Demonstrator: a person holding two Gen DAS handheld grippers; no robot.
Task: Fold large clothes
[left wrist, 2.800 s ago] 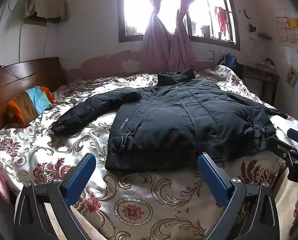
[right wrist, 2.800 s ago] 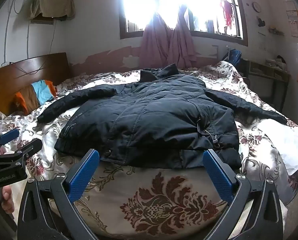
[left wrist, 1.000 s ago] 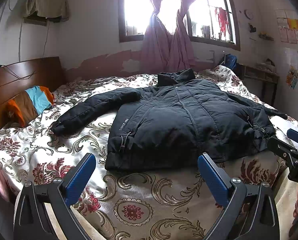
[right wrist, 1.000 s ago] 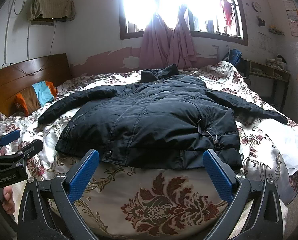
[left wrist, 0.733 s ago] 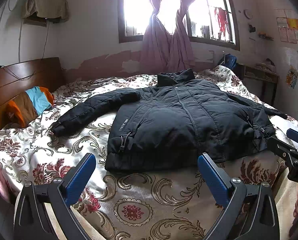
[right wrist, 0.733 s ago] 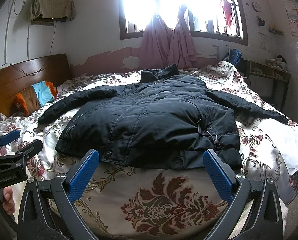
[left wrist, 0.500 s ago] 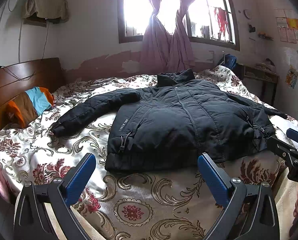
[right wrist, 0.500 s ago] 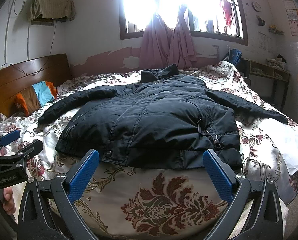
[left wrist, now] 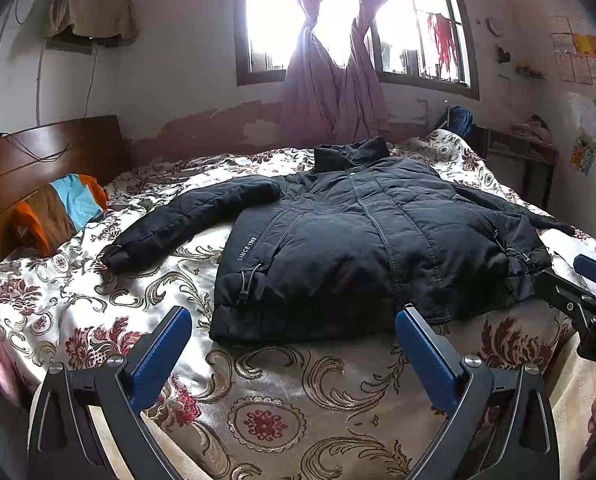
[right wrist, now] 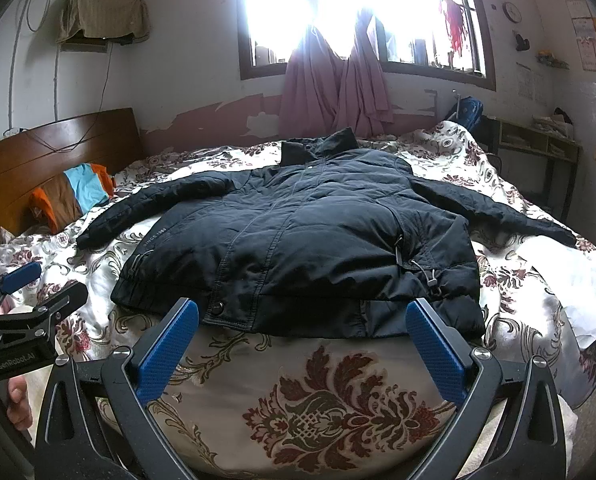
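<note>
The black padded jacket [left wrist: 378,240] lies flat, front up, across the bed [left wrist: 281,392], hem at the near edge, collar toward the far edge. It looks bulky, soft and somewhat slick, so thin spots should pinch best: cuffs or hem corners. The left claw [left wrist: 289,344] and right claw [right wrist: 302,340] hover spread, empty, short of the hem.

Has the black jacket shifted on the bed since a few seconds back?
No. The black jacket lies spread flat, its hem at the same spot on the floral bedspread.
</note>
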